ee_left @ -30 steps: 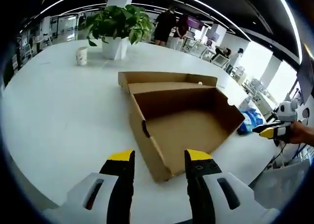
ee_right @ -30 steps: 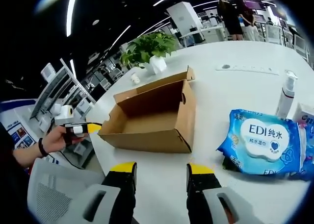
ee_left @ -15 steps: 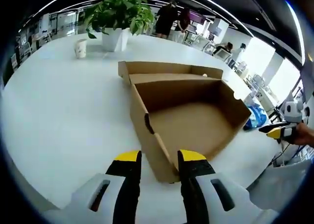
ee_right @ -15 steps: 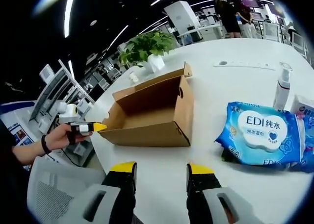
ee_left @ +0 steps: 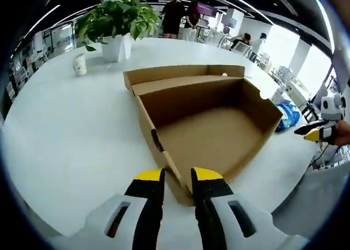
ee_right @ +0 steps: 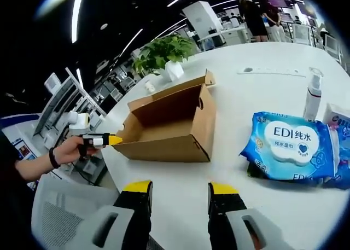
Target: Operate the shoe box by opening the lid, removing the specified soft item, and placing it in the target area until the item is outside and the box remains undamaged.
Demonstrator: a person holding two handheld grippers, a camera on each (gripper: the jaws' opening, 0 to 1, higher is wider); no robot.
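Observation:
The brown cardboard shoe box (ee_left: 208, 135) lies on the white table with its lid folded back, and its inside is bare. My left gripper (ee_left: 178, 176) has its jaws closed in on the box's near corner, one on each side of the wall. In the right gripper view that gripper (ee_right: 112, 139), held in a hand, touches the box (ee_right: 169, 129) at its left corner. My right gripper (ee_right: 179, 190) hangs open over bare table, short of the box. It also appears at the right edge of the left gripper view (ee_left: 311, 134). A blue pack of wipes (ee_right: 295, 151) lies right of the box.
A potted plant (ee_left: 112, 23) and a paper cup (ee_left: 80, 64) stand at the table's far side. A pump bottle (ee_right: 310, 94) stands behind the wipes. A grey chair (ee_right: 54, 217) sits below the table edge. People stand far off.
The left gripper has moved up to the box's near corner and its jaws have narrowed around it. The right gripper stays open and nearly still.

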